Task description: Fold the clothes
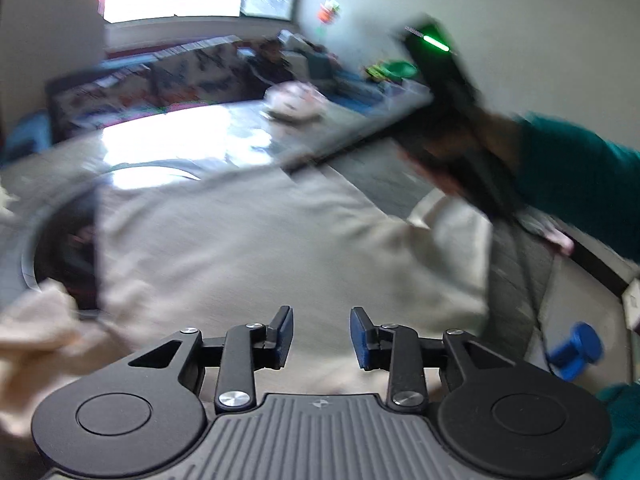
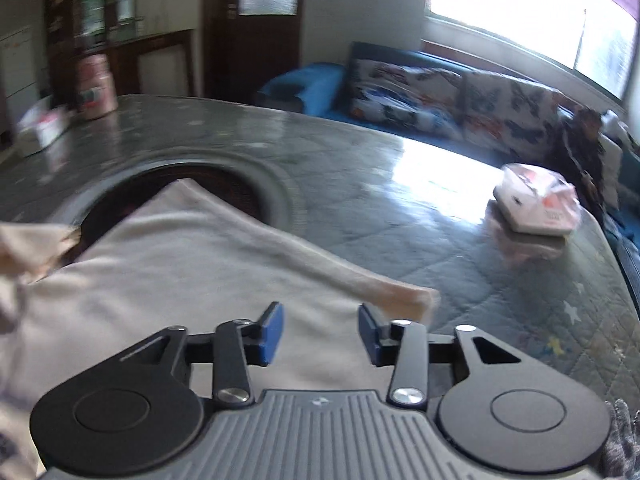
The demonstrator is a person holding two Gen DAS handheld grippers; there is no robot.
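Note:
A cream garment (image 1: 260,248) lies spread on the glossy grey table (image 1: 240,132), partly over a round dark opening (image 1: 68,240) in the tabletop. My left gripper (image 1: 321,336) hovers over its near part, open, with nothing between the blue pads. In the right wrist view the same cream garment (image 2: 180,264) runs out to a narrow end (image 2: 416,300) on the table (image 2: 400,208). My right gripper (image 2: 321,334) is open just above that cloth, near the narrow end. The right gripper's black body (image 1: 452,112), held by a hand in a teal sleeve (image 1: 576,176), appears blurred in the left wrist view.
A white and pink packet (image 2: 536,204) lies on the far right of the table. A pink canister (image 2: 96,88) and a white box (image 2: 40,128) stand at the far left. A patterned sofa (image 2: 460,96) runs behind the table. A blue knob (image 1: 576,350) sits at the right.

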